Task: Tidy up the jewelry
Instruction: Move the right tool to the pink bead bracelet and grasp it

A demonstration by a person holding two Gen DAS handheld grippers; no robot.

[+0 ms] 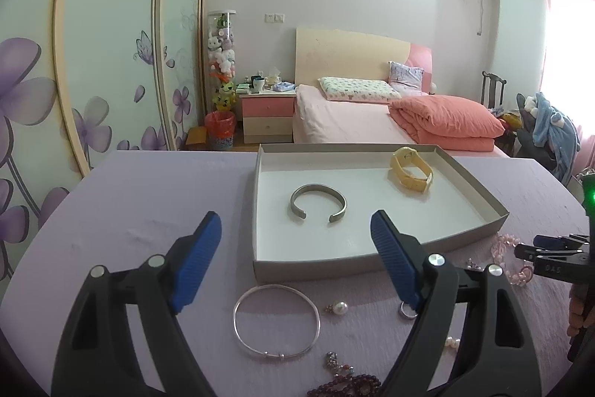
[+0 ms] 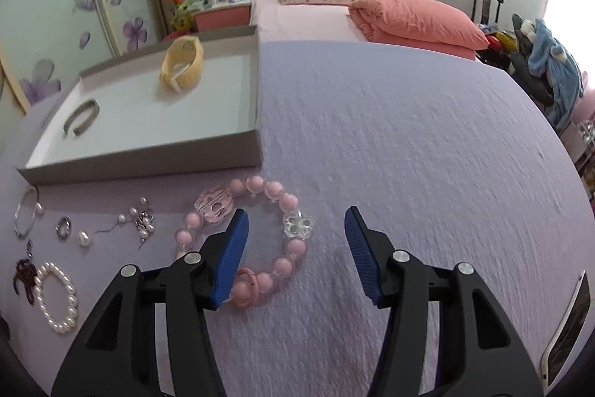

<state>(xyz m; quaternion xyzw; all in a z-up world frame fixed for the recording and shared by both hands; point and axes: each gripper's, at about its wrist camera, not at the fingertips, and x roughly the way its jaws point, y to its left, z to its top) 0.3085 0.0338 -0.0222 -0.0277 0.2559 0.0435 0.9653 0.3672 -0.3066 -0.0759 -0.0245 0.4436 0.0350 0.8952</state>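
A bedroom: flowered wardrobe doors at left, a pink bed behind, and in front a bench (image 2: 390,136) under a lilac textured cloth.

Left to right on the cloth: a grey shallow box (image 1: 316,265) stands at left of centre, already holding a grey cuff bangle (image 1: 318,202) and a yellow watch (image 1: 411,172). Loose pieces lie in front of its near wall: a thin silver bangle (image 1: 276,322), a pearl earring (image 1: 337,307), a small ring (image 1: 407,312), a white pearl bracelet (image 2: 57,300) and dark beads (image 1: 346,386). Further right, just past the box's corner, lies the pink bead bracelet (image 2: 260,240).

The left tool (image 1: 295,263) hangs over the silver bangle with jaws wide apart and nothing between them. The right tool (image 2: 295,255) hovers over the pink bracelet, jaws partly apart and gripping nothing; its left finger covers the bracelet's near-left beads.

Judgement: the step in hand looks like picking up the pink bracelet. Done well, the jaws would straddle one strand of beads, not the whole loop, and close on round beads rather than the clear charms, which may slip.

Clearance: the box's near wall is low but must be cleared on the way in. Bare cloth to the right gives free room; the left side is crowded, so sweep wide of the small pieces.
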